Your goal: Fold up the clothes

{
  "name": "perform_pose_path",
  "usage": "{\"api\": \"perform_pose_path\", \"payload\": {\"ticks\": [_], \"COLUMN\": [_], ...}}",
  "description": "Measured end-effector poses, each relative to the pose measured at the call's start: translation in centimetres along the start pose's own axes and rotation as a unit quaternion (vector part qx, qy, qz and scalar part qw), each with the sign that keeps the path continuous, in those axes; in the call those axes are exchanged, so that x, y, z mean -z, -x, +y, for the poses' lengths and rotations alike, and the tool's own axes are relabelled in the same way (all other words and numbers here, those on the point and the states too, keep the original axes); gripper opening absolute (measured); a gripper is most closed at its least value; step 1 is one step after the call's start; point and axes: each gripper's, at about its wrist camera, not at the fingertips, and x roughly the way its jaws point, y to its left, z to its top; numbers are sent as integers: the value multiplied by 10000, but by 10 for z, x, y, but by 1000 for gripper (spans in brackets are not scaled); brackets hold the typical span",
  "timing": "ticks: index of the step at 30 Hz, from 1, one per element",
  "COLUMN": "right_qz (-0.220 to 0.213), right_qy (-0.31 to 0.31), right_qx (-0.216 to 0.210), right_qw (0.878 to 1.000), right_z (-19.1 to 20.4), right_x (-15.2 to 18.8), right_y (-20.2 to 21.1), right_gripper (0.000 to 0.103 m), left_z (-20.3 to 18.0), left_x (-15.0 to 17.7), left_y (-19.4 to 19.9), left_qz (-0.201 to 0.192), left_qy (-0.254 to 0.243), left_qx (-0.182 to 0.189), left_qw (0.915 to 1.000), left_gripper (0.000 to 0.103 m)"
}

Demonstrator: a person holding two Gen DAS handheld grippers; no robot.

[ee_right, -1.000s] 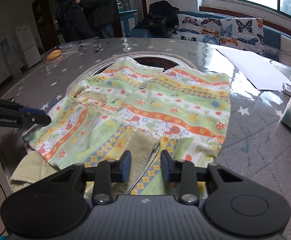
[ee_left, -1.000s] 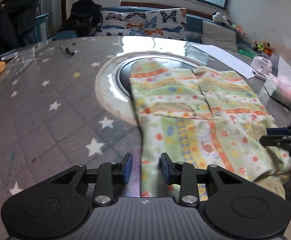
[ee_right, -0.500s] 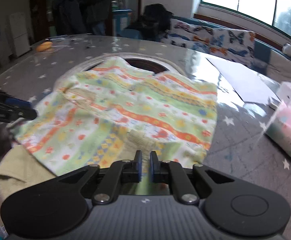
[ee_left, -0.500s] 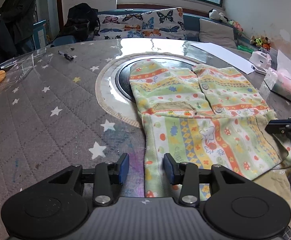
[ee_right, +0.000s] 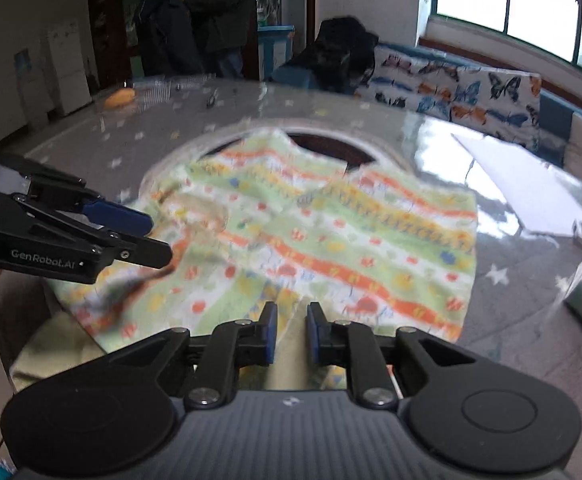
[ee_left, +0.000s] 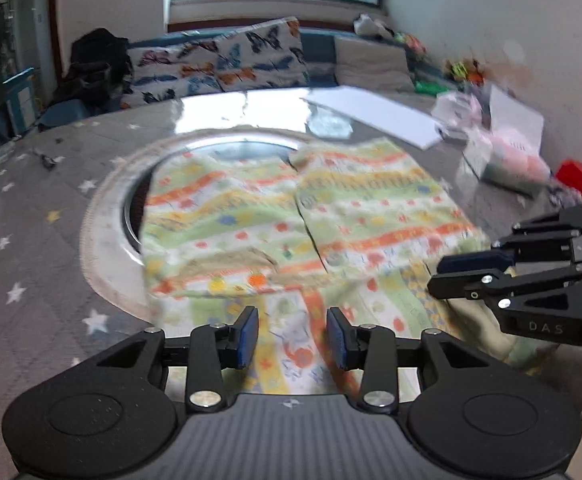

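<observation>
A child's shirt, pale green with orange and yellow stripes, lies spread front-up on the round table, its collar over the metal ring. My left gripper hovers open over the near hem, nothing pinched; from the right wrist view this left gripper sits at the shirt's left edge. My right gripper is low at the hem's other side. Its jaws are opening, with a beige fold of the shirt in the narrow gap between them.
The table wears a grey star-print cover with a round metal inset. A white sheet, a pink packet and a red box lie far right. An orange item sits far left. People stand beyond.
My left gripper has slid right from the shirt's left edge to over its near hem. The right jaws closed nearly together half a second ago and have since parted a little.
</observation>
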Motion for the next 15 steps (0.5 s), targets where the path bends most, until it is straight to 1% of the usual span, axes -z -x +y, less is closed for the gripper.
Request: {"api": "perform_pose_path", "payload": {"ticks": [3, 7, 10, 12, 15], "right_qz": [78, 27, 138, 162, 164], "right_qy": [120, 257, 414, 464, 382], "right_qx": [-29, -190, -223, -196, -270], "right_qw": [9999, 9995, 9988, 9986, 9988], "right_z": [3, 11, 16, 18, 16], "right_x": [6, 11, 20, 24, 23], "right_y": [5, 23, 22, 22, 30], "right_gripper": [19, 20, 20, 22, 26], "left_z": [-3, -3, -2, -4, -7], "left_x": [6, 10, 15, 19, 27], "left_y": [-3, 4, 13, 25, 46], "left_qz": [19, 27, 66, 80, 78], "left_qy": [-152, -108, -99, -103, -86], "left_qx": [-67, -41, -62, -66, -81], "left_qw": [9999, 9999, 9999, 9999, 9999], "left_gripper": [44, 45, 45, 47, 55]}}
